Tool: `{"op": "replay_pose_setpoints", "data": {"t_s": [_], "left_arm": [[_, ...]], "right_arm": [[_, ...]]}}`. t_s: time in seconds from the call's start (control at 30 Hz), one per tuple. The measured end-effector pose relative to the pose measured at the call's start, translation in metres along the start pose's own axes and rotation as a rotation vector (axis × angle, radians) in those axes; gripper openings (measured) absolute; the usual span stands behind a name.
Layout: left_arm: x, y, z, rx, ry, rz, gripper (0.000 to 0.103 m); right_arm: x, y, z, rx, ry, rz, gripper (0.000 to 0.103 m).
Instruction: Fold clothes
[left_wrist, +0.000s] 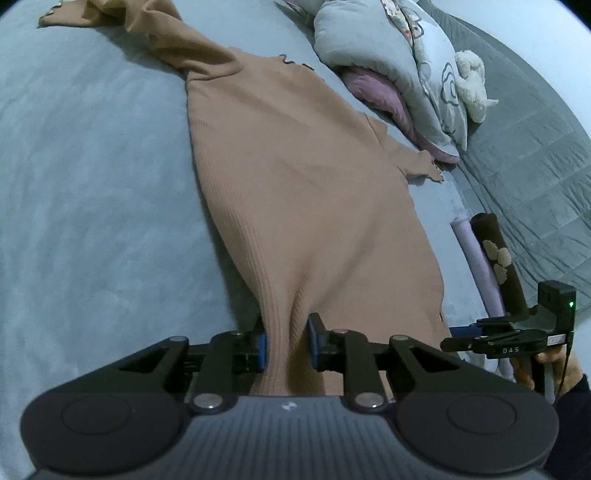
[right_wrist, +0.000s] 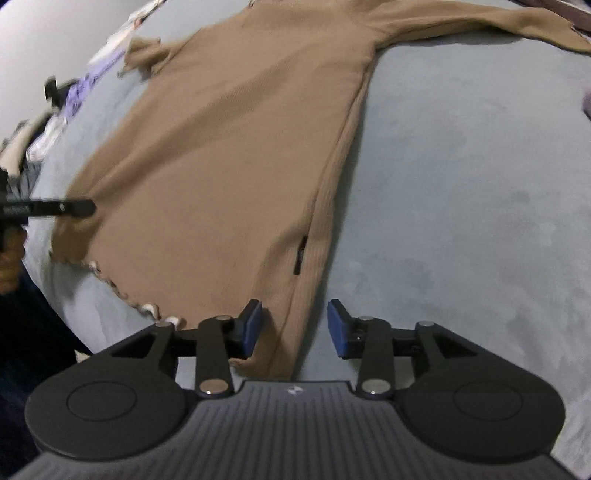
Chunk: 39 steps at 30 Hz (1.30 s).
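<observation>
A tan ribbed long-sleeved sweater (left_wrist: 295, 177) lies spread on the blue-grey bed cover (left_wrist: 92, 184), with its sleeves out to both sides. My left gripper (left_wrist: 288, 347) is shut on a bunched fold of its hem, and the cloth rises in a ridge between the blue pads. In the right wrist view the sweater (right_wrist: 221, 147) stretches away from me. My right gripper (right_wrist: 295, 328) stands open over its side seam at the hem corner, the pads clear of the cloth. The left gripper (right_wrist: 55, 208) reaches the hem's other corner. The right gripper (left_wrist: 491, 332) shows side-on, held by a hand.
A heap of grey and floral quilts (left_wrist: 388, 48) with a plush toy (left_wrist: 472, 85) lies beyond the sweater. A grey quilted blanket (left_wrist: 535, 166) covers the right. A lilac roll (left_wrist: 476, 258) and a brown roll (left_wrist: 498, 258) lie beside it. Loose clothes (right_wrist: 74, 92) sit at the left edge.
</observation>
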<state>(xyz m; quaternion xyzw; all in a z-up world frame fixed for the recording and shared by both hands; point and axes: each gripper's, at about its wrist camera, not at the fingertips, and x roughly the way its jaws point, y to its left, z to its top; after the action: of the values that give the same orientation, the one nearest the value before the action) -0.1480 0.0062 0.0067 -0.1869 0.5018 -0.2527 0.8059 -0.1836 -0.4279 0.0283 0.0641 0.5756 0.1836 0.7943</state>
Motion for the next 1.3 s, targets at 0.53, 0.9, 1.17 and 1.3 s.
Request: {"op": "replay_pose_setpoints", "data": {"t_s": [0.53, 0.9, 1.17, 1.3], "left_arm": [[-0.018, -0.002, -0.007, 0.002, 0.05, -0.021, 0.025], [-0.053, 0.088, 0.1, -0.295, -0.295, 0.105, 0.063], [-0.076, 0.184, 0.167, -0.512, -0.473, 0.254, 0.082], [-0.077, 0.235, 0.2, -0.645, -0.477, 0.189, 0.09]], "right_arm": [[-0.031, -0.006, -0.021, 0.014, 0.002, -0.061, 0.005], [-0.032, 0.029, 0.063, -0.161, -0.341, -0.249, 0.041], [0.089, 0.237, 0.215, -0.701, -0.467, -0.199, 0.041], [0.133, 0.286, 0.277, -0.699, -0.48, -0.171, 0.041]]}}
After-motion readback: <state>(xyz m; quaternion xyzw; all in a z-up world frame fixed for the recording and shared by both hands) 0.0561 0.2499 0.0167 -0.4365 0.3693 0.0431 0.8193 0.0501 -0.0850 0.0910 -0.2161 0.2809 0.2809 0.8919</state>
